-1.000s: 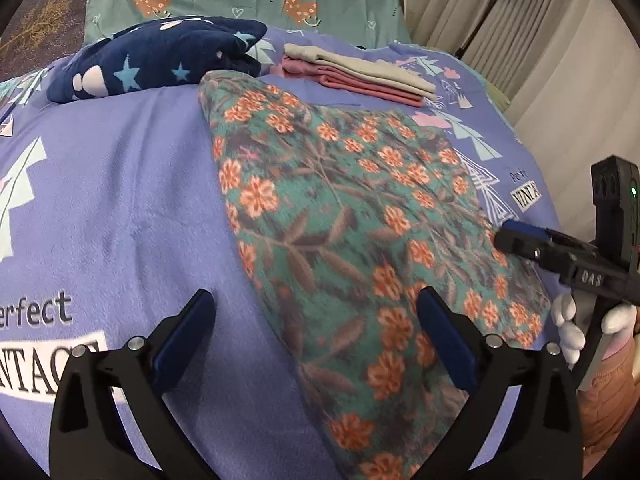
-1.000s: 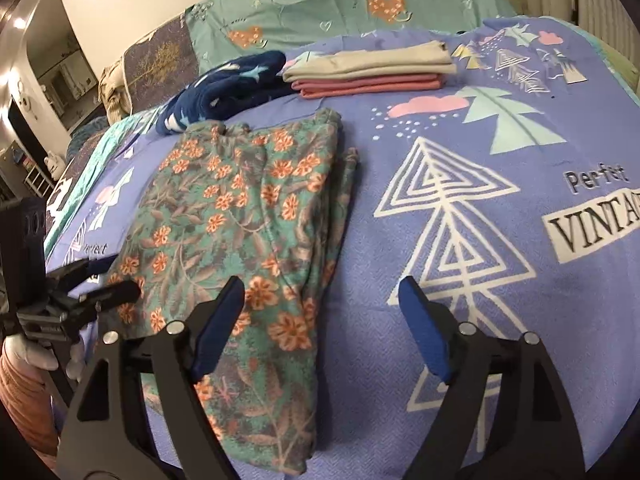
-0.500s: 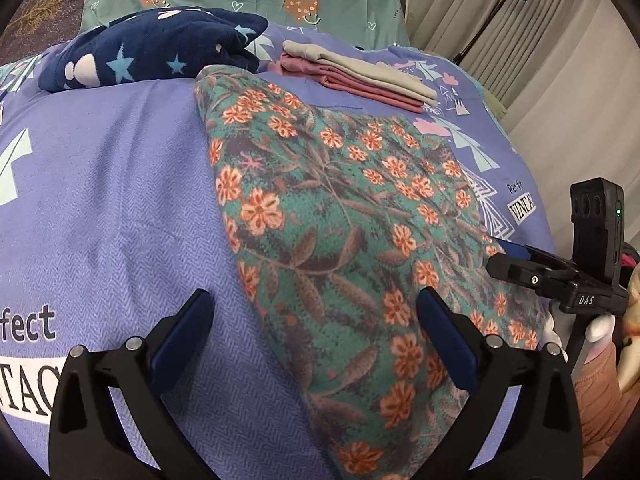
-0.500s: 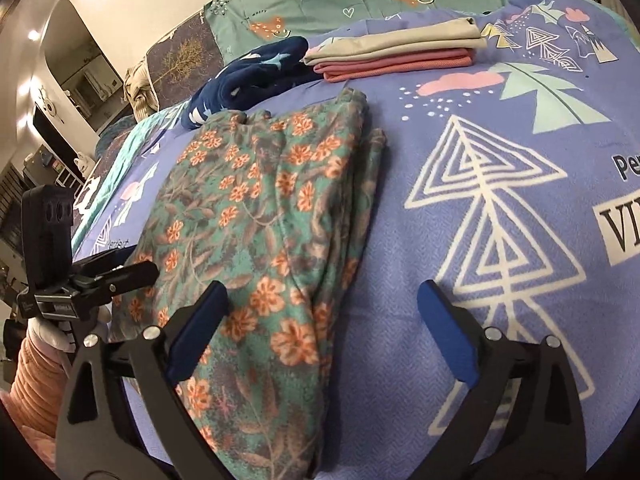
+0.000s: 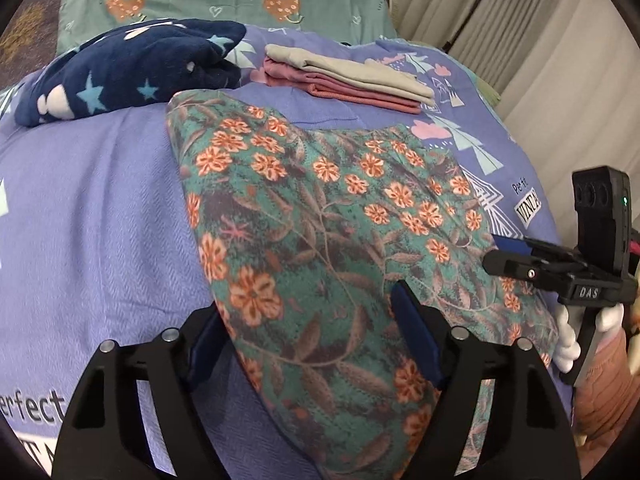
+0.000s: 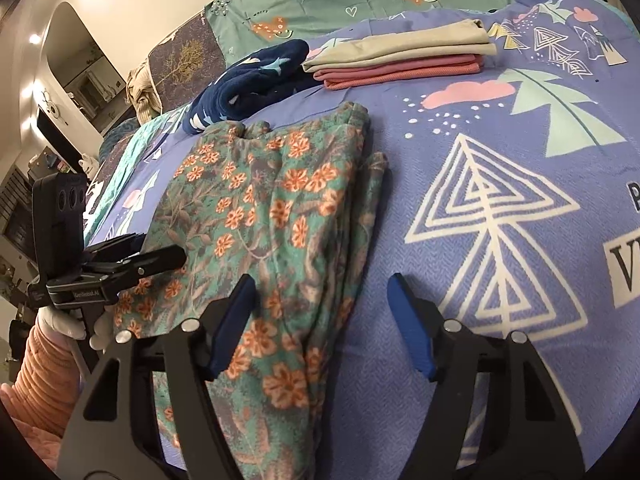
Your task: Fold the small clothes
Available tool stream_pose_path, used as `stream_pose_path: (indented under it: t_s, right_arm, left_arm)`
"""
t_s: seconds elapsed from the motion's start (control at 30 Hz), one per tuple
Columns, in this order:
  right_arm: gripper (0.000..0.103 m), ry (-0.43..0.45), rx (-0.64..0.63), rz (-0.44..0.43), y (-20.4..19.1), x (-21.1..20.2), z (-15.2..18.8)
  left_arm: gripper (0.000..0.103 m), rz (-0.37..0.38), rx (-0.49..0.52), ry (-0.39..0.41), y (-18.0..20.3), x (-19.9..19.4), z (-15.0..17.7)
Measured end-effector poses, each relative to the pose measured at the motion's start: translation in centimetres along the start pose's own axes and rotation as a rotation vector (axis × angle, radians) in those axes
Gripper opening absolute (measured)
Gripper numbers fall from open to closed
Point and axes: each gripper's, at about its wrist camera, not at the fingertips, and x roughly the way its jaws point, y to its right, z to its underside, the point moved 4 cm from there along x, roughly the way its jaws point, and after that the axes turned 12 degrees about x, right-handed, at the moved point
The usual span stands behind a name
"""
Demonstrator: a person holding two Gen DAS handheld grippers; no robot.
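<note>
The flowery cloth (image 5: 320, 248) is spread in the middle of the frame on the purple bed cover (image 5: 92, 220). The left gripper (image 5: 308, 340) and right gripper (image 6: 320, 320) jaws are closing around its near edges, not yet pressing.

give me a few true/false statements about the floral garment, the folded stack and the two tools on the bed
1. The floral garment lies on the purple bedspread. True.
2. The folded stack has a pink piece on top. False: a beige piece tops the pink ones.
3. The navy star fabric covers the floral garment. False: it lies beyond it, beside the stack.
4. The left tool has the garment's near edge between its closing jaws. True.
5. The right tool is raised, holding the garment up. False: the garment lies flat, and its closing jaws straddle one edge.
</note>
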Motion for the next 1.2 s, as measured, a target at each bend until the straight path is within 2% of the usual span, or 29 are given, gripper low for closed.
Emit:
stream_pose_path:
  t_s: [0.2,0.37,0.43,0.5,0.57,0.6,0.73,0.87,1.07,1.2]
  right_arm:
    - [0.064,-0.017,-0.029,-0.03,-0.3,1.2,-1.2]
    - [0.062,-0.061,-0.025,-0.11,-0.6,3.0,-2.6]
    - [0.058,-0.074,-0.015,-0.13,-0.7,3.6,-3.4]
    - [0.044,-0.086,-0.007,-0.127,-0.9,4.2,-4.1]
    - [0.03,-0.084,-0.008,-0.114,-1.5,4.0,-4.3]
    - [0.024,-0.069,-0.025,-0.113,-2.1,3.5,-4.2]
    - [0.022,0.049,-0.107,-0.074,-4.4,-0.2,-3.8]
    - [0.022,0.154,-0.138,-0.084,-6.1,-4.0,-3.9]
    - [0.022,0.307,-0.187,-0.049,-7.8,-9.3,-5.3]
    - [0.021,0.41,-0.215,-0.011,-8.7,-12.2,-6.7]
  left_arm:
    - [0.076,0.006,0.014,-0.006,-0.5,0.8,-0.9]
    - [0.073,0.013,0.024,-0.024,-0.9,2.3,-2.4]
    - [0.062,0.014,0.022,-0.029,-1.1,2.7,-3.1]
    - [0.039,0.006,0.027,-0.032,-1.0,2.7,-3.7]
    - [0.028,-0.017,0.062,-0.028,-0.7,2.2,-4.1]
    - [0.025,-0.037,0.092,-0.019,-0.2,1.6,-4.3]
    - [0.024,-0.093,0.185,0.044,1.7,-1.2,-5.3]
    - [0.024,-0.134,0.241,0.12,3.6,-4.3,-6.8]
    - [0.024,-0.195,0.327,0.232,6.6,-8.7,-11.2]
    - [0.024,-0.229,0.392,0.266,8.2,-10.2,-13.8]
